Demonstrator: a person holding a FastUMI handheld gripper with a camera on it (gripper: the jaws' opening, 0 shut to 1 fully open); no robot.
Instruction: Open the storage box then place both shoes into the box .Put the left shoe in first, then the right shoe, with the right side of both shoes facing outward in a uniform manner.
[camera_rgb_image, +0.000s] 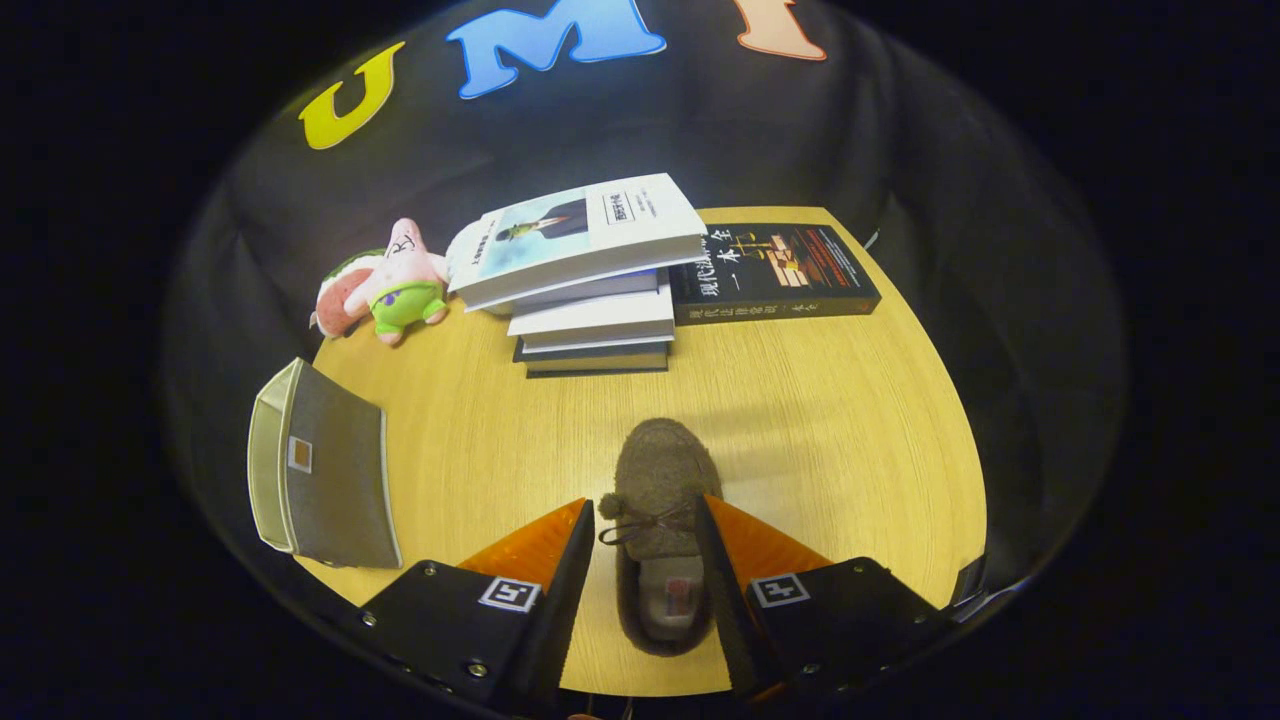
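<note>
A brown fuzzy shoe (660, 500) with a small bow lies on the wooden table (820, 430), toe pointing away from me and heel towards me. My gripper (645, 515) straddles it: the right finger (722, 590) is against the shoe's side, while a strip of table shows between the left finger (565, 600) and the shoe. The jaws stand open around the shoe. The grey fabric storage box (325, 470) with a beige rim sits at the table's left edge, left of the fingers. I cannot tell whether its lid is raised.
Beyond the shoe a stack of books (590, 280) stands mid-table, with a black book (770, 270) lying flat to its right. A pink plush toy (395, 285) lies at the far left. Bare tabletop stretches between the shoe and the box.
</note>
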